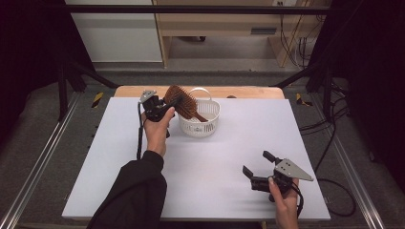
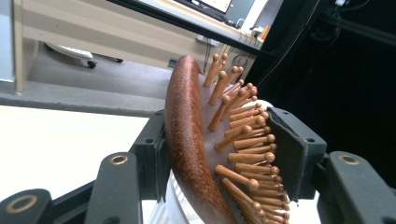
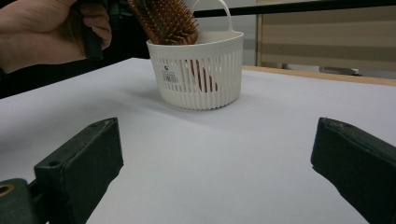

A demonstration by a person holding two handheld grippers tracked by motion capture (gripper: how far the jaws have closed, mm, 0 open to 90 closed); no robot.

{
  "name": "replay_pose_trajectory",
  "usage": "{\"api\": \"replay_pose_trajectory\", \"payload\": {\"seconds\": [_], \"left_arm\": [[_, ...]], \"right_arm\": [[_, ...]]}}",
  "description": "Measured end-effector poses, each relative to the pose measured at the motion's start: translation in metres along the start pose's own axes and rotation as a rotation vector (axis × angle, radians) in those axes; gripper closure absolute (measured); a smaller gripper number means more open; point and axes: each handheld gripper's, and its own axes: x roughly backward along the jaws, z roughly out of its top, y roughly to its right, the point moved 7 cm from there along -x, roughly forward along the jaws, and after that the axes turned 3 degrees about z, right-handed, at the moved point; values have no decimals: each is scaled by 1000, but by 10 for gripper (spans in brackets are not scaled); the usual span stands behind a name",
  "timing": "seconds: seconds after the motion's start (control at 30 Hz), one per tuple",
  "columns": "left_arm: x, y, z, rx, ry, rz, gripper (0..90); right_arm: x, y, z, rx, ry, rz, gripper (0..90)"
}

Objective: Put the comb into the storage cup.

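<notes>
While the left gripper (image 1: 168, 106) clamps the head of a wooden hairbrush (image 1: 181, 101), the brush stands tilted in a small white slatted basket (image 1: 205, 125) at the far middle of the white table (image 1: 143, 191). In the left gripper view, one pad presses the smooth brown back of the hairbrush (image 2: 187, 140) and the other bears on the tips of its round-ended wooden pins, so the jaws are closed on the head from both sides. The brush's head rises above the basket's rim and leans toward the left hand (image 1: 156, 131), while its handle end reaches down inside; in the right gripper view the handle shows as a brown shape behind the basket's (image 3: 201, 79) white slats. The basket has a thin loop handle arching over its far side and a small label on its near wall. The right gripper (image 1: 260, 164) rests low over the near right part of the table, well apart from the basket, with its jaws spread wide and nothing between them. From its own camera, the two black pads frame the bare table, with the basket straight ahead.
</notes>
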Motion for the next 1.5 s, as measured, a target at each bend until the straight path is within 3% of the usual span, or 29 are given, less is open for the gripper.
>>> {"api": "replay_pose_trajectory", "payload": {"seconds": [1.17,1.5], "left_arm": [[1,-9,-4,28,-16,15,419],[4,-18,-2,-2,-18,72,342]], "right_arm": [[-1,-1,-1,-1,-5,4,28],[-2,-1,-1,0,-8,6,28]]}}
